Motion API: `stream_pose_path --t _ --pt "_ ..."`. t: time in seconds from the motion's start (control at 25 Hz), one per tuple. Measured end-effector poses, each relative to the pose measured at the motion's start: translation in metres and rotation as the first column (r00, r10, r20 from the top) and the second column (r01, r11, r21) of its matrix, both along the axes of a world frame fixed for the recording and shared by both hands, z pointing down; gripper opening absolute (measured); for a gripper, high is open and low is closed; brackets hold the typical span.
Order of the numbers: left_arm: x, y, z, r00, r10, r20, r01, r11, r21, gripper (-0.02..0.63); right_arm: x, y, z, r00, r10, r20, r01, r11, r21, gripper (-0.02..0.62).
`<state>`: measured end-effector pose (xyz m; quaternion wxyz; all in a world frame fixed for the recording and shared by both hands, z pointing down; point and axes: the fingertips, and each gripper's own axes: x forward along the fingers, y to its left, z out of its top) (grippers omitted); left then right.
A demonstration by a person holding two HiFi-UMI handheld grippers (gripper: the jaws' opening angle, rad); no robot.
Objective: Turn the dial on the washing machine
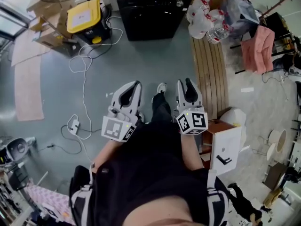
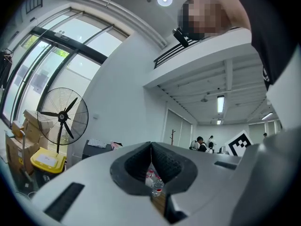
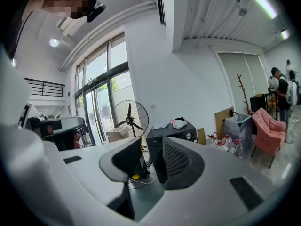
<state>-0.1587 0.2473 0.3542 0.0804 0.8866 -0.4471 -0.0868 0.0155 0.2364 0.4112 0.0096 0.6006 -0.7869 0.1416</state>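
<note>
The black washing machine stands against the far wall, with its small silver dial at the top right corner of its front. Both grippers are held close to the person's body, well short of the machine. My left gripper has its fingertips together and holds nothing; in the left gripper view the pads meet at the tip. My right gripper is open with nothing between its jaws. In the right gripper view the machine and its dial show beyond the jaws, some way off.
A yellow-lidded box and cardboard boxes stand left of the machine. White cables and a power strip lie on the grey floor. A wooden bench, bags of bottles and a white cabinet are on the right.
</note>
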Motion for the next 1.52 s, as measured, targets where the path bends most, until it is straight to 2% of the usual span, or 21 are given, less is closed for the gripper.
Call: stream_pose_path --t 0.16,0.36,0.52,0.72,0.88,1.04,1.16,1.32,1.52 --pt "0.027 -0.081 -0.001 1.0 -0.024 -0.004 0.024 1.0 0.009 0.023 0.029 -0.086 0.001 1.0 -0.023 0.002 0.023 1.0 0.01 0.16" --pt "0.078 -0.184 -0.024 0.997 -0.08 -0.006 0.081 0.996 0.029 0.023 0.084 -0.202 -0.007 0.997 -0.075 0.002 0.075 0.997 0.01 0.167" --pt "0.106 -0.248 -0.035 0.99 -0.138 -0.008 0.139 0.99 0.037 0.023 0.121 -0.29 -0.002 0.994 -0.112 0.01 0.112 0.994 -0.009 0.172" --pt "0.131 -0.31 -0.025 0.99 -0.138 0.002 0.138 0.99 0.01 0.023 0.145 -0.39 0.03 0.992 -0.117 0.045 0.12 0.99 -0.069 0.19" --pt "0.144 -0.366 -0.014 0.993 -0.118 0.01 0.118 0.993 0.004 0.023 0.156 -0.469 0.072 0.991 -0.106 0.079 0.116 0.984 -0.132 0.222" --pt "0.153 -0.434 0.007 0.997 -0.074 0.002 0.074 0.997 -0.006 0.023 0.162 -0.555 0.138 0.992 -0.099 0.075 0.114 0.967 -0.229 0.259" --pt "0.161 -0.488 0.02 0.999 -0.046 0.002 0.046 0.998 -0.033 0.023 0.167 -0.621 0.192 0.992 -0.093 0.089 0.118 0.938 -0.325 0.302" --pt "0.164 -0.564 0.039 0.999 -0.041 0.002 0.042 0.998 -0.055 0.023 0.182 -0.708 0.259 0.991 -0.055 0.124 0.102 0.906 -0.41 0.313" --pt "0.158 -0.624 0.078 0.999 -0.042 0.005 0.042 0.994 -0.097 0.023 0.191 -0.763 0.337 0.995 -0.037 0.093 0.079 0.859 -0.506 0.325"
